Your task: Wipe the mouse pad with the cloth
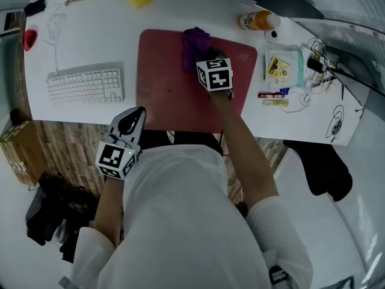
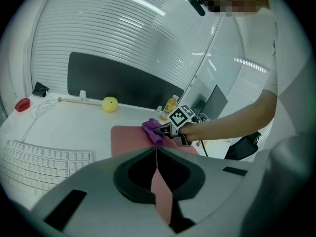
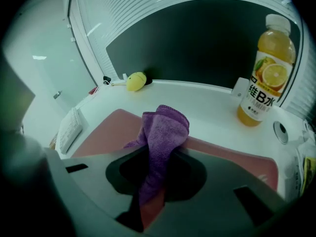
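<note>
The right arm is stretching nearly straight across the mouse pad (image 1: 165, 89), its right gripper (image 1: 203, 58) clamping the purple cloth (image 1: 196, 40) tightly near the pad's far edge (the cloth is bunching up out of the jaws). The left gripper (image 1: 133, 118) is hovering off the pad's near left corner, elbow bent, jaws pressed together on nothing.

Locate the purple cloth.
In the head view the purple cloth sits at the red mouse pad's far edge, pinched in the right gripper, left of the orange drink bottle.
</note>
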`<state>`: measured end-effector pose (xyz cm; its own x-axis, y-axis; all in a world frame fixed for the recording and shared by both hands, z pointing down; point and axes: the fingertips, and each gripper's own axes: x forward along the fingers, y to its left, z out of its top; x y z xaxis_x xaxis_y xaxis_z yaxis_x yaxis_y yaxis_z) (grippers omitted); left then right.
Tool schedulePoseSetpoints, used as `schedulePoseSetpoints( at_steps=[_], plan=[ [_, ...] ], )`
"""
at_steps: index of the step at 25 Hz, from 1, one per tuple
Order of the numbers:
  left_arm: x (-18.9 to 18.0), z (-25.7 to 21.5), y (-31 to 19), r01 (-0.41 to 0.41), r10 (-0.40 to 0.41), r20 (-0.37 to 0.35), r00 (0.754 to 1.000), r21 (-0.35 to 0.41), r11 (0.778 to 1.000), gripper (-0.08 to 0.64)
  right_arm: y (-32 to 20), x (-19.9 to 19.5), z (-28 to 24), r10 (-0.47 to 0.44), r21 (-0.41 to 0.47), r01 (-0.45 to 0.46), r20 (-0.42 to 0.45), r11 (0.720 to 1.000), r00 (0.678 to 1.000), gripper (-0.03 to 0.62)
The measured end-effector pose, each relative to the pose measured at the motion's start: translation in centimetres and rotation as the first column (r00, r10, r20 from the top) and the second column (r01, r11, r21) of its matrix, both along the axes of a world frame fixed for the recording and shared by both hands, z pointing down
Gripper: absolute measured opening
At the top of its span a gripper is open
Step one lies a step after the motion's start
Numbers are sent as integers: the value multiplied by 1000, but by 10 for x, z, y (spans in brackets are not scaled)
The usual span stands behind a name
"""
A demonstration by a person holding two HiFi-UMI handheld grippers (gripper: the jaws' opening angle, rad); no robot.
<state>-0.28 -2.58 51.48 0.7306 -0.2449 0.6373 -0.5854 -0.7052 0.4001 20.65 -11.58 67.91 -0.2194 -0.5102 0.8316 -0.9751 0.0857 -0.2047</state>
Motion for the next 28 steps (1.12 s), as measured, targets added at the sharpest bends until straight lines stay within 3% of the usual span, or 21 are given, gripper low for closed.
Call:
schedulePoseSetpoints(
  at_steps=[14,28],
  plan=[
    [45,-4,23,-44,44,-8,999,12,999,21,48,92,2,123,-14,-123,-44,992,991,84],
    [69,-13,41,-62,62,-5,998,38,997,21,102,167,4,248,-44,-254,-108,966,963,84]
  ],
)
